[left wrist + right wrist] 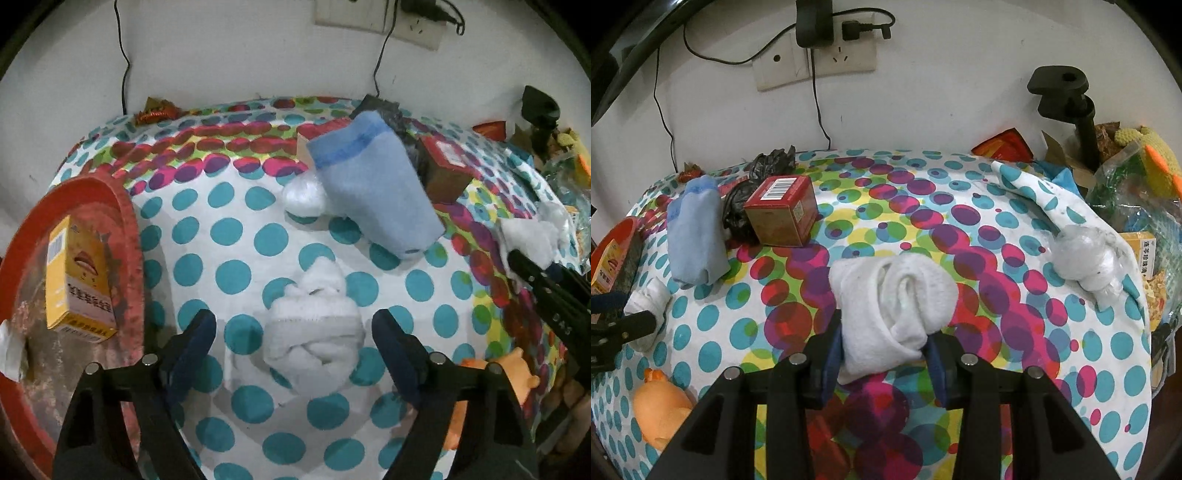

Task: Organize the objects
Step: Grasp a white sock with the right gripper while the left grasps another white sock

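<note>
My left gripper (293, 328) is open, its fingers on either side of a white rolled sock (314, 332) that lies on the dotted cloth; this sock also shows in the right wrist view (646, 302). My right gripper (884, 350) is shut on another white rolled sock (890, 306), seen at the right of the left wrist view (532, 232). A light blue sock (373, 184) lies further back, also in the right wrist view (696, 236). A red tray (125, 221) at the left holds a yellow box (79, 277).
A red box (783, 210) and a black bag (738, 206) sit behind the blue sock. A clear plastic bundle (1086, 258) lies at right, another (304, 195) beside the blue sock. An orange toy (661, 410) sits at the front left. Clutter and a black clamp stand (1067, 96) fill the right edge.
</note>
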The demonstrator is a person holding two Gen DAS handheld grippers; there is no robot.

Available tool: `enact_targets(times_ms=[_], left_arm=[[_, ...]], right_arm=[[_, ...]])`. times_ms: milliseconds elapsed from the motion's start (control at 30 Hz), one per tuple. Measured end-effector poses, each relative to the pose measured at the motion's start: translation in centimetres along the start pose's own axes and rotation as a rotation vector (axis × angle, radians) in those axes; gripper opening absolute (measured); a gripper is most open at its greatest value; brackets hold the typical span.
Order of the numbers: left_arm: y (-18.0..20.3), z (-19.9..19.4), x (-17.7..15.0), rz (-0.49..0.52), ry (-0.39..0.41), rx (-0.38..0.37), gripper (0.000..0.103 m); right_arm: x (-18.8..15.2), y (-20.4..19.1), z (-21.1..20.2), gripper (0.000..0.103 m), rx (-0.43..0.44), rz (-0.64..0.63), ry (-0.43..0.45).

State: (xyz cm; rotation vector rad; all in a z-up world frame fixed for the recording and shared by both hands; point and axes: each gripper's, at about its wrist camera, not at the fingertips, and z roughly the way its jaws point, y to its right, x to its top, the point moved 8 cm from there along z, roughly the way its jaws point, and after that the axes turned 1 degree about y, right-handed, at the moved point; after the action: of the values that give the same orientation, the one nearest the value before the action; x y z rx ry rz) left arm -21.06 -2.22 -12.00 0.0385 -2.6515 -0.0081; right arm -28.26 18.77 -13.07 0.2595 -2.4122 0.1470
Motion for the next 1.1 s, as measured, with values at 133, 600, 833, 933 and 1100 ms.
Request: enact_targets(times_ms=[133,600,833,933,1100], left_arm=[[0.4,0.6,-0.4,0.021,-0.008,-0.003,0.062],[1.0,-2.5,-0.9,0.079,0.041,-0.015,0.034],[-0.5,-5.3,-1.5,0.076,0.069,-0.013,0.035],[-1.5,-6.3,-1.7,0.059,0.083,-0.002,0.035],[-3.6,-7.3,-2.2,0.027,0.090,0.022,0.035]], right_arm=[[-0.1,0.1,0.0,0.041,0.011,0.013,-0.002],[0.1,0.1,0.0,0.041,0.011,0.014,-0.002],[0.1,0.1,0.0,0.041,0.009,0.013,-0.003],[0.0,0.1,0.0,0.043,0.009,0.012,-0.004],[0.1,0.0,0.0,0.043,0.008,0.011,-0.004]])
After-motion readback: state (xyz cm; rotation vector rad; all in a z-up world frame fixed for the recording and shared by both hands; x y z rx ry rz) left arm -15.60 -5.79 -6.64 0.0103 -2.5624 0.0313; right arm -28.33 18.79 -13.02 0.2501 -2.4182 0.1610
